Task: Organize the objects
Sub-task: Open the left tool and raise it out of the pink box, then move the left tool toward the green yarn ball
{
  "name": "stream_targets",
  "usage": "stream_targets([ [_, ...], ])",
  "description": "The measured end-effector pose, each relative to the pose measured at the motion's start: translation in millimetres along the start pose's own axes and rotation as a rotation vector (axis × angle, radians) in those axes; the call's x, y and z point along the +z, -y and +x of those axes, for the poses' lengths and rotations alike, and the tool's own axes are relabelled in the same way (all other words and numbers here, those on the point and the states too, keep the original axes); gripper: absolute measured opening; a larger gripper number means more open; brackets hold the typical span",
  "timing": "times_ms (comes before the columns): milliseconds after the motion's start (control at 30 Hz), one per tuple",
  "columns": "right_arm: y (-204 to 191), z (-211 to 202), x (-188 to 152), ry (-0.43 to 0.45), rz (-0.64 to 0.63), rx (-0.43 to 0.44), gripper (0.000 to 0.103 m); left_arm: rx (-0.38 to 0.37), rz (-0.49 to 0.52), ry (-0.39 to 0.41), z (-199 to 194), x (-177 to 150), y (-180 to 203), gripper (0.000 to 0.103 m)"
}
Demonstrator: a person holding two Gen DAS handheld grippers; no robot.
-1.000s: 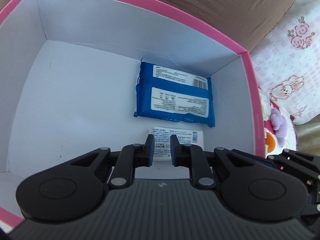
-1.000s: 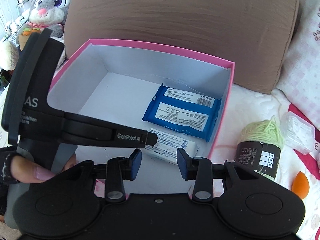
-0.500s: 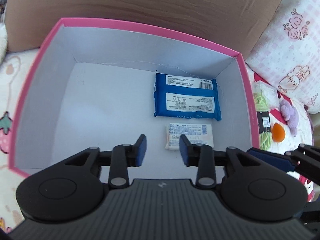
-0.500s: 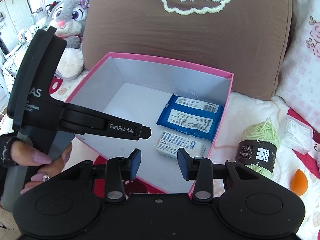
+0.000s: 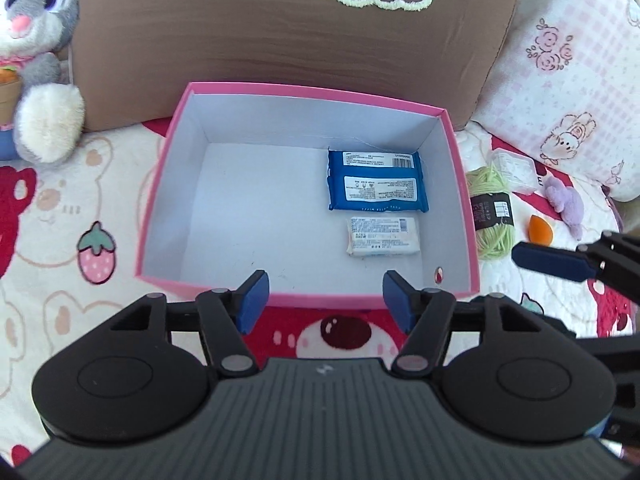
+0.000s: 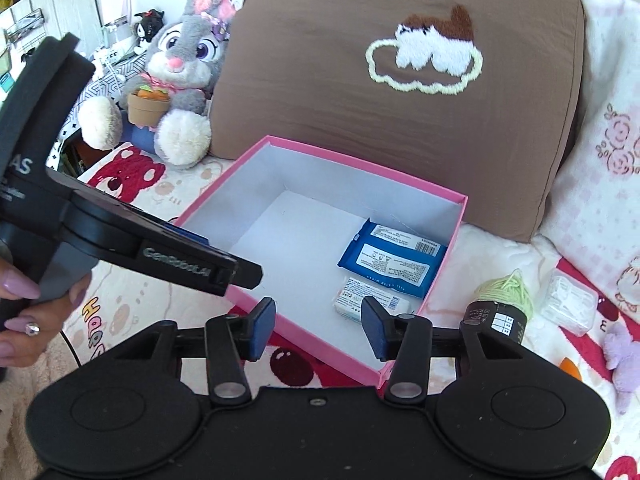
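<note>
A pink box (image 5: 304, 90) with a white inside sits on the bed; it also shows in the right wrist view (image 6: 352, 162). In it lie a blue wipes pack (image 5: 376, 186) (image 6: 394, 258) and, in front of it, a small white pack (image 5: 383, 236) (image 6: 370, 300). My left gripper (image 5: 324, 306) is open and empty, above the box's near edge. My right gripper (image 6: 318, 326) is open and empty, near the box's front right corner. Green yarn (image 5: 492, 216) (image 6: 502, 300), an orange sponge (image 5: 540, 227) and a clear plastic box (image 6: 570, 300) lie right of the pink box.
A brown cushion (image 5: 280, 36) stands behind the box. A grey plush rabbit (image 5: 32, 52) (image 6: 176, 76) sits at the back left. A purple plush (image 5: 566, 204) lies at the right. A pink-patterned pillow (image 5: 572, 72) leans at the far right.
My left gripper has let go of the small white pack, opened wide and drawn back and up out of the box. My right gripper has also risen and drawn back.
</note>
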State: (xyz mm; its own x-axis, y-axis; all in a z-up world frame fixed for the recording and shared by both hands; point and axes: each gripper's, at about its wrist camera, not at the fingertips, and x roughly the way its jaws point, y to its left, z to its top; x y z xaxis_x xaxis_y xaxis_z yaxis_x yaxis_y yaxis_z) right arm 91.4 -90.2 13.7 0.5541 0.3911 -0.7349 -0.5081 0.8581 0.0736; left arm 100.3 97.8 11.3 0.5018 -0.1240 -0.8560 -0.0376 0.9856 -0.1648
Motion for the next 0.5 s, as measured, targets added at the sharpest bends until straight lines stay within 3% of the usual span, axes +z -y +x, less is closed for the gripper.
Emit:
stream_targets([
  [200,-11,-30,-7,-0.01,-0.061,0.044,0.064,-0.013,0.028,0.065,-46,-26,12,0.072],
  [500,-18,-81,-24,0.05,-0.133,-0.023,0.082,-0.041,0.062,0.162,-100,-48,36,0.086],
])
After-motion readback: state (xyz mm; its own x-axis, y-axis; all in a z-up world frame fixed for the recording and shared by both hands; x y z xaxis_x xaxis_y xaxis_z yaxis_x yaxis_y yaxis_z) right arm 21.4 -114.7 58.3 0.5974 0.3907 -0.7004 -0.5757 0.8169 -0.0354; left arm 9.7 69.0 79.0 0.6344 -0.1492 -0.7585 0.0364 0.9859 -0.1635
